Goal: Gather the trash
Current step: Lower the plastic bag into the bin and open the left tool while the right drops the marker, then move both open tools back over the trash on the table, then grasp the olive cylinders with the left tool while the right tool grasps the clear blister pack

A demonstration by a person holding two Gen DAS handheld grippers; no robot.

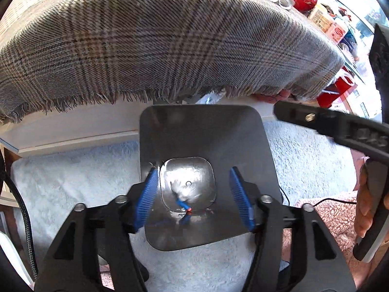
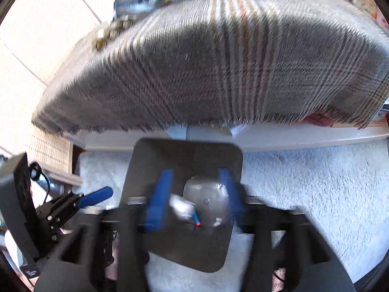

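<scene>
Two hand-held grippers hang over one dark grey square bin with a shiny metal bottom, which stands on the pale fluffy rug beside the edge of the bench, draped in a grey plaid fringed cloth.

One left hand-held gripper points steeply down into the bin mouth, its two blue ribbed pads spread wide with nothing pressed between them. One right hand-held gripper does likewise, its blue pads also well apart and gripping nothing; that view is blurred.

One piece of trash shows for certain: a crumpled white wrapper with a blue and red end, lying on the bin's bottom. It sits below and between the left pads, clear of both. In the right view the same wrapper appears between the right pads, nearer the left one, touching neither as far as the blur allows.

One hand holds the right handle.
</scene>
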